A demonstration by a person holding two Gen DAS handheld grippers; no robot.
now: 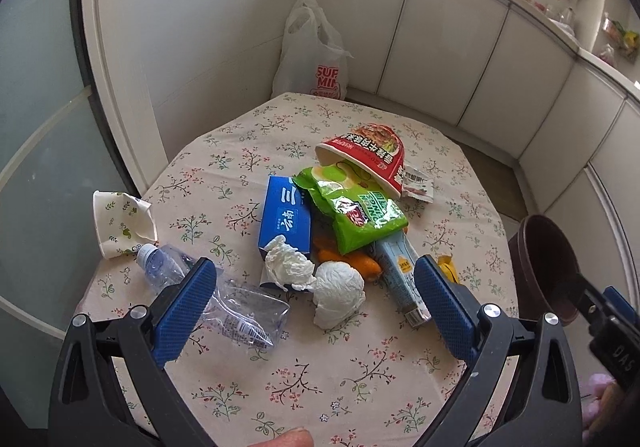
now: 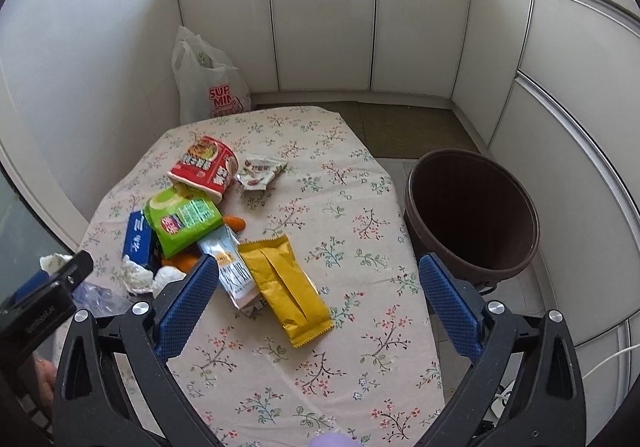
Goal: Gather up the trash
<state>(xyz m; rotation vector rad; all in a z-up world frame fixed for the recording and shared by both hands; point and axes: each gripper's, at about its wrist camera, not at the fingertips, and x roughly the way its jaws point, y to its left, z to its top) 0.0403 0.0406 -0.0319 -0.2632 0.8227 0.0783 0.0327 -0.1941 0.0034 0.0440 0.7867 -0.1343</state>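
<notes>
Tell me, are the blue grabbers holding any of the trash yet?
No. The left gripper and right gripper are both open and empty; the trash lies on the table.

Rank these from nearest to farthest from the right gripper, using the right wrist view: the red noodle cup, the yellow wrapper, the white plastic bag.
1. The yellow wrapper, on the tablecloth just ahead of the right gripper, nearer its left finger.
2. The red noodle cup, tipped over mid-table, left.
3. The white plastic bag, beyond the table's far edge, in the corner.
</notes>
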